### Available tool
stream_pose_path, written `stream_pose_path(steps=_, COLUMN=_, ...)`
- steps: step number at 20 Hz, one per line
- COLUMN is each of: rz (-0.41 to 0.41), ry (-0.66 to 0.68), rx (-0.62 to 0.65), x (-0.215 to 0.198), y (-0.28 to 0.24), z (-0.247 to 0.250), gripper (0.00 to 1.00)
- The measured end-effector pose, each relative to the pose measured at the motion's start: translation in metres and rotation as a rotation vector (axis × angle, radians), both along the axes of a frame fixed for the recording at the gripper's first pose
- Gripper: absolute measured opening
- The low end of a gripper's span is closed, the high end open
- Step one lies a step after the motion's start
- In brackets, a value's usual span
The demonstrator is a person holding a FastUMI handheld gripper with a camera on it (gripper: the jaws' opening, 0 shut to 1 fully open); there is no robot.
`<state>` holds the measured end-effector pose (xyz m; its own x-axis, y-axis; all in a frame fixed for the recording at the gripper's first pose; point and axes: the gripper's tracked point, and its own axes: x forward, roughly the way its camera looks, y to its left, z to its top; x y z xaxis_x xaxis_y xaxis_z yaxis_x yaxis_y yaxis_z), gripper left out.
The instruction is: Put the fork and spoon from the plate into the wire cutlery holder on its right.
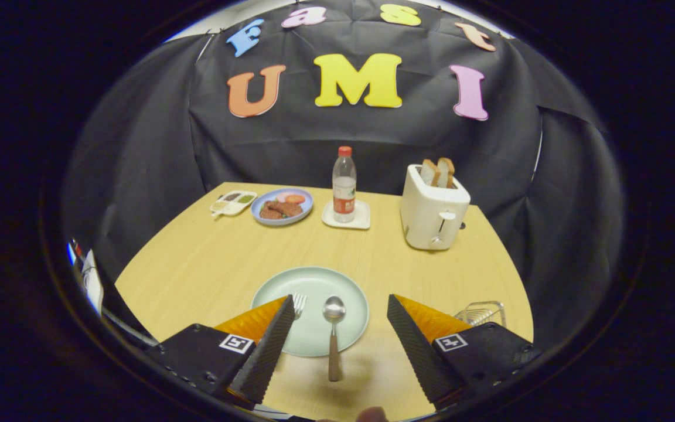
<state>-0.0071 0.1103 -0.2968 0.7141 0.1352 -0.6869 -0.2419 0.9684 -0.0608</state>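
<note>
- Hand-held gripper low centre of frame, fingers spread wide, gripping nothing, above the counter.
- Pale green plate just ahead of the fingers, lower centre.
- Spoon between the fingers, bowl on plate, wooden handle hanging over the near rim.
- Fork on plate, tines showing beside the left finger, rest hidden.
- Wire cutlery holder lower right, behind the right finger.
- Upper half: toaster with bread, bottle on coaster, blue food plate.
</note>
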Motion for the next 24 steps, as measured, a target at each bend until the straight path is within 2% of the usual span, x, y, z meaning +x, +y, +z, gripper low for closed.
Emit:
stream_pose_path(steps=4, rz=0.035, ry=0.081, rx=-0.059, x=-0.005, y=0.013, z=-0.046, gripper=0.96)
stream_pose_path(steps=6, rz=0.055, ry=0.128, rx=-0.086, x=-0.004, y=0.015, z=-0.069, gripper=0.92)
stream_pose_path(steps=7, rz=0.06, ry=0.146, rx=-0.104, x=-0.004, y=0.013, z=-0.078, gripper=0.82)
stream_pose_path(steps=8, rz=0.063, ry=0.167, rx=-0.118, x=-0.004, y=0.012, z=-0.087, gripper=0.76)
stream_pose_path(steps=9, rz=0.062, ry=0.191, rx=-0.123, x=-0.005, y=0.011, z=-0.095, gripper=0.67)
stream_pose_path(steps=14, rz=0.044, ry=0.254, rx=-0.17, x=-0.004, y=0.003, z=-0.119, gripper=0.65)
stream_pose_path(steps=15, rz=0.041, ry=0.268, rx=-0.173, x=-0.003, y=0.004, z=-0.118, gripper=0.49)
stream_pose_path(steps=16, rz=0.034, ry=0.283, rx=-0.178, x=-0.004, y=0.002, z=-0.126, gripper=0.44)
stream_pose_path(steps=18, rz=0.013, ry=0.296, rx=-0.205, x=-0.002, y=-0.005, z=-0.128, gripper=0.44)
stream_pose_path(steps=20, rz=-0.003, ry=0.329, rx=-0.214, x=-0.003, y=-0.007, z=-0.135, gripper=0.15)
stream_pose_path(steps=24, rz=-0.03, ry=0.353, rx=-0.206, x=0.0, y=-0.005, z=-0.129, gripper=0.04)
